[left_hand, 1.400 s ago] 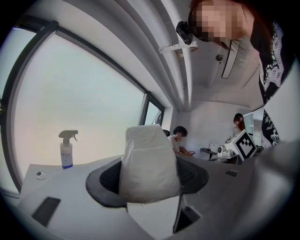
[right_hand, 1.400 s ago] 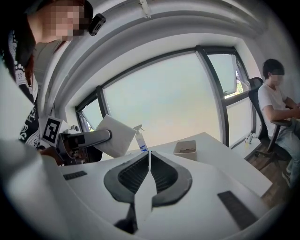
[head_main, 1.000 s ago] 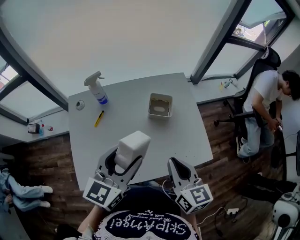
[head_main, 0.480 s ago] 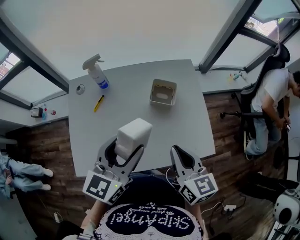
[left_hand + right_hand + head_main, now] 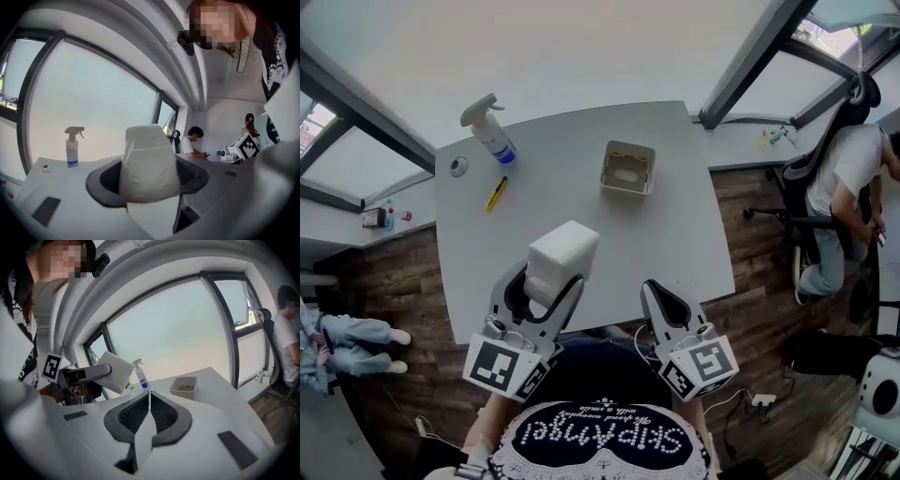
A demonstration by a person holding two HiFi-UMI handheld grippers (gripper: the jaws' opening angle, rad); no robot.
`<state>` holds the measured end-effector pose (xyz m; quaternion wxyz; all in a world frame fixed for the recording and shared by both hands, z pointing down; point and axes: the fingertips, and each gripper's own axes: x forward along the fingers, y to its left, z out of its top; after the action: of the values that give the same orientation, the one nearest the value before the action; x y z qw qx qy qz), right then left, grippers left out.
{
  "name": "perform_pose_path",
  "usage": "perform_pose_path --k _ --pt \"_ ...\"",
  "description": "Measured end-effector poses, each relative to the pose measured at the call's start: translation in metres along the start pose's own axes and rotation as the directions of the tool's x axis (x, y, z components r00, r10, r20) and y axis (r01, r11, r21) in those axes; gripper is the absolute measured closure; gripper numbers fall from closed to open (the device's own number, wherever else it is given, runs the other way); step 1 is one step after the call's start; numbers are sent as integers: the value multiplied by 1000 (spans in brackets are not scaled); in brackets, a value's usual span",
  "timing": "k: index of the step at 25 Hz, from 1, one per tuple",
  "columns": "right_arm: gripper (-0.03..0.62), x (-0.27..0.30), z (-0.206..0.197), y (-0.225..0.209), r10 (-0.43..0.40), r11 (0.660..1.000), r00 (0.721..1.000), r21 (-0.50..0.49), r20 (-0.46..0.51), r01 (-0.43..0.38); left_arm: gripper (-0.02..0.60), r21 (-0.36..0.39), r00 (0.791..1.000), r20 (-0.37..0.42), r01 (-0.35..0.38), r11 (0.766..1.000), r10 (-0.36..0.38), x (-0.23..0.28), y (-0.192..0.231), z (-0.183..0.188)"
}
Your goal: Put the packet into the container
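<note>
My left gripper (image 5: 551, 287) has its jaws spread about as wide as the packet (image 5: 562, 261) and closed on its two sides. In the left gripper view the white, soft-wrapped block stands upright between the dark pads and rises above them. It hangs over the near edge of the table (image 5: 694, 253), apart from the surface as far as I can judge. My right gripper (image 5: 149, 405) sits at about four o'clock from the left one. Its jaws are pressed together with nothing between them, so it is idle.

I take the step in hand to be the carry: the packet is grasped and lifted but not yet delivered. The container (image 5: 628, 169), a small open tub, stands well apart at roughly one o'clock from the packet, near the table's middle. I see something pale on its floor but cannot tell what.

Next I need to reach forward and slightly right, bring the packet over the tub's mouth, lower it and let the jaws spread. The packet looks nearly as broad as the opening, so I would line it up squarely. The spray bottle (image 5: 492, 141) and the yellow marker (image 5: 496, 193), at eleven o'clock, lie off my path.
</note>
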<state>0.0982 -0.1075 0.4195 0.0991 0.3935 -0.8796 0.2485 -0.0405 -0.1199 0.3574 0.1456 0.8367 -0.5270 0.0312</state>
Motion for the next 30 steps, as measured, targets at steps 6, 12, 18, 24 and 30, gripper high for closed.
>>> perform_pose_path --k 6,12,18,24,30 --pt "571 18 -12 11 47 998 996 45 -74 -44 301 1 999 -31 38 999 -38 5 3 2" --pt "571 35 -26 14 106 989 980 118 -167 -87 301 -2 996 -51 67 998 -67 12 5 0" --pt "571 36 -27 17 95 990 980 123 -172 -74 301 -2 994 -49 103 995 -103 17 2 5" --pt "571 32 -27 23 98 990 982 112 -164 -80 301 14 994 -48 97 995 -96 11 2 1" --pt "571 29 -30 27 87 991 985 109 -150 -71 301 23 995 -46 87 996 -85 1 4 -4"
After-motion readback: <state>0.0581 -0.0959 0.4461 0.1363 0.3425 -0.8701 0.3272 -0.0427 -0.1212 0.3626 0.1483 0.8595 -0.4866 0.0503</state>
